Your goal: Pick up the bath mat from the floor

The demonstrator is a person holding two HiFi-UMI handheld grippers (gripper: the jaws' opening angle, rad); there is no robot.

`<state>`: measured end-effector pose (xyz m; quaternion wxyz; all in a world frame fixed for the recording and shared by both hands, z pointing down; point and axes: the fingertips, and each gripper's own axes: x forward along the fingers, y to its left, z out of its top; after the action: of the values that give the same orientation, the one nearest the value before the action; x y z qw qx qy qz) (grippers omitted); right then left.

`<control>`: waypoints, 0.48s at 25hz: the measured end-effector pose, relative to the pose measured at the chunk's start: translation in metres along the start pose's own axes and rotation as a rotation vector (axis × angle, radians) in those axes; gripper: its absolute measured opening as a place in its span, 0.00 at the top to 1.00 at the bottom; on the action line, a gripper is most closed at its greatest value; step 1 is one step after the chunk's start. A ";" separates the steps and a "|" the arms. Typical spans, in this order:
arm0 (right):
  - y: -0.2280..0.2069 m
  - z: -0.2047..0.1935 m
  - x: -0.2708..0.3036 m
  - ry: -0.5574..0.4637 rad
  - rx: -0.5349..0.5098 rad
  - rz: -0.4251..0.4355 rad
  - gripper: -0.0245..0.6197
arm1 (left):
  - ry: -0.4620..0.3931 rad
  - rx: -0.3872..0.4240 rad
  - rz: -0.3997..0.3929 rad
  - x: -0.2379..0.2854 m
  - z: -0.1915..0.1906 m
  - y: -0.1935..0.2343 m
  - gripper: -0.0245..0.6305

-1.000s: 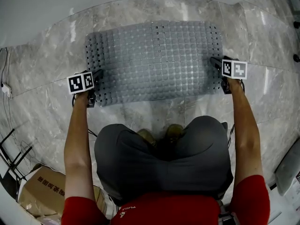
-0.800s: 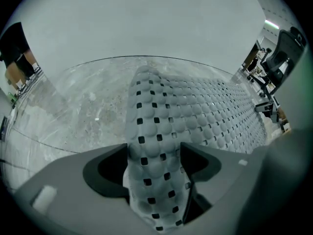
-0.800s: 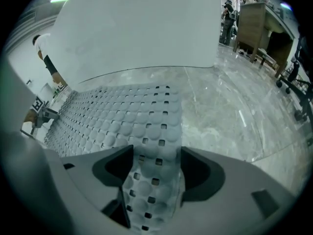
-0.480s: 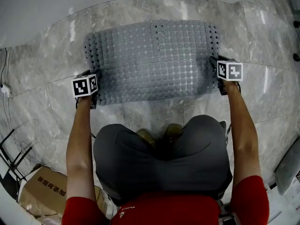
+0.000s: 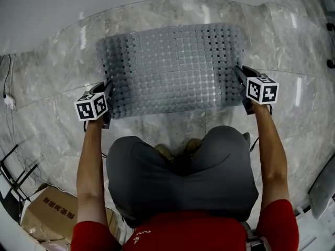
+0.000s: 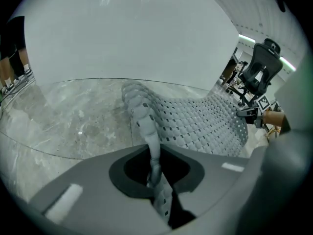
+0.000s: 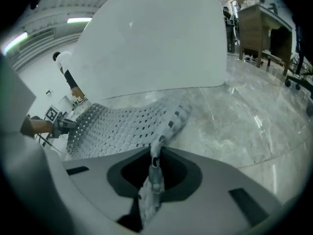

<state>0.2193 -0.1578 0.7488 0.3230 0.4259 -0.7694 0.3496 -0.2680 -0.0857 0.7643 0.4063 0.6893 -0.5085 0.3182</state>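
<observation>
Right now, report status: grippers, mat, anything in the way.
Left gripper, right gripper: jaws just closed, pinching the bath mat at opposite short edges. Mat ends raised off the marble floor, middle sagging. Nothing lying on it.

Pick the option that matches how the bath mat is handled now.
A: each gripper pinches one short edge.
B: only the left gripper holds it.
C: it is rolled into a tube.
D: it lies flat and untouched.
A: the left gripper and the right gripper, whose jaws have just been closing, each pinch one short edge of the bath mat in their own views.
</observation>
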 end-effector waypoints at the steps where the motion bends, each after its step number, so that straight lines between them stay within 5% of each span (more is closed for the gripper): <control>1: 0.006 0.003 -0.006 -0.018 0.000 0.017 0.90 | -0.017 0.000 -0.014 -0.005 0.002 -0.003 0.89; 12: 0.055 0.032 -0.069 -0.157 -0.002 0.134 0.90 | -0.183 0.013 -0.115 -0.061 0.020 -0.040 0.90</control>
<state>0.1942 -0.1325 0.6627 0.2379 0.3995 -0.8194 0.3353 -0.2463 -0.0701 0.6932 0.3714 0.7462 -0.5008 0.2333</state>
